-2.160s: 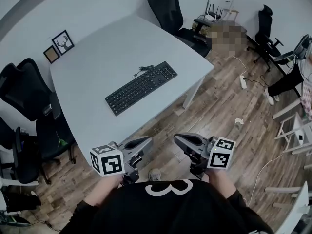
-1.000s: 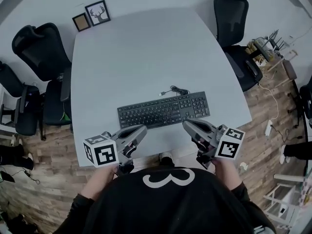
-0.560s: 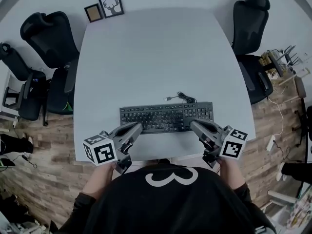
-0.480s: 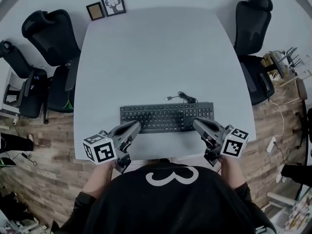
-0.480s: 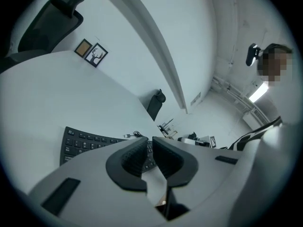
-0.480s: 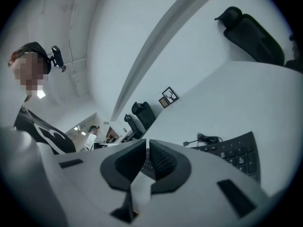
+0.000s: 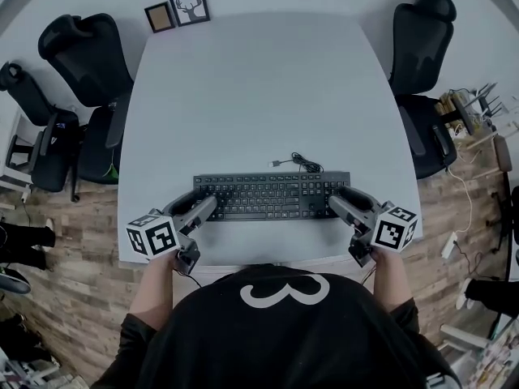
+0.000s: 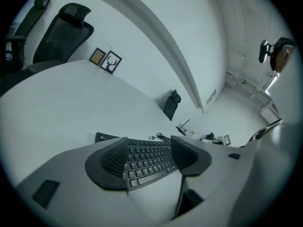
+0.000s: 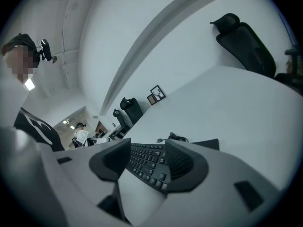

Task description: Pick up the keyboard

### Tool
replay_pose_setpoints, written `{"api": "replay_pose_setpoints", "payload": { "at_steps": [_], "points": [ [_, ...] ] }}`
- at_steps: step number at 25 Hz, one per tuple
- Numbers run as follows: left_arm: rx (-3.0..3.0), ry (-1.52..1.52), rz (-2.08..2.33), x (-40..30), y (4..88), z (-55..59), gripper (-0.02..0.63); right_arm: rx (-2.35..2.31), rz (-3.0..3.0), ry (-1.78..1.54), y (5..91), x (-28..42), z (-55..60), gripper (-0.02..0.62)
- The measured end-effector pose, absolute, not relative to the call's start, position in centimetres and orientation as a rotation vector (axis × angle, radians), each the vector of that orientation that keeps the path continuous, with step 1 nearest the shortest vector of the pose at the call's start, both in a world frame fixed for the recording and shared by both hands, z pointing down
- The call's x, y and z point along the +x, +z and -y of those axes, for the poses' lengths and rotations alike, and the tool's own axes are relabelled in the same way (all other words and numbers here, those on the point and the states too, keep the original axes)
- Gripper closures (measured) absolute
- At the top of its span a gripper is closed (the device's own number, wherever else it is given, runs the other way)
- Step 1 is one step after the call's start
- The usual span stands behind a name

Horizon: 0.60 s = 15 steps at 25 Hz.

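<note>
Black keyboard (image 7: pixel 272 195) lies flat by the front edge of the table (image 7: pixel 243 79), square to the person. Both grippers have dropped from chest level to its ends: left gripper (image 7: pixel 206 204) at the left end, right gripper (image 7: pixel 341 199) at the right. Both sets of jaws were pressed together a second ago and are opening now. Keys show between the pads in each gripper view, with no contact yet, so approach is nearly done and the grip not started. Cable (image 7: pixel 297 163) sits coiled just behind the keyboard and may drag. Office chairs (image 7: pixel 77 51) and picture frames (image 7: pixel 189 5) are well apart; nothing blocks.
</note>
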<state>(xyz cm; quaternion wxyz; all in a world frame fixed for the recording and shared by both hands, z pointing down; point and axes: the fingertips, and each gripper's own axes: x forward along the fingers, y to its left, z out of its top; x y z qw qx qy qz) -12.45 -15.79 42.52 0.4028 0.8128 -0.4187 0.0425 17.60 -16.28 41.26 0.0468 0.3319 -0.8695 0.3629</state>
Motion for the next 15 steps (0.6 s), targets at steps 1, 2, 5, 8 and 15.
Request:
{"api": "replay_pose_setpoints", "payload": {
  "at_steps": [1, 2, 5, 8, 15],
  "points": [
    [2.047, 0.134, 1.093, -13.1, 43.1, 16.0, 0.325, 1.029, 2.632, 1.091, 41.7, 18.0, 16.5, 0.370],
    [2.039, 0.160, 1.122, -13.7, 43.7, 16.3, 0.314, 1.040, 2.608, 1.081, 42.3, 18.5, 16.6, 0.351],
    [2.007, 0.199, 1.147, -15.0, 45.5, 16.7, 0.301, 1.041, 2.537, 1.084, 44.1, 19.5, 16.9, 0.328],
    [1.967, 0.214, 1.163, -16.0, 46.9, 17.6, 0.301, 1.044, 2.480, 1.107, 45.6, 20.1, 17.4, 0.318],
    [1.898, 0.327, 1.174, -16.9, 50.3, 18.1, 0.298, 1.132, 2.343, 1.017, 48.8, 22.3, 18.5, 0.265]
  ]
}}
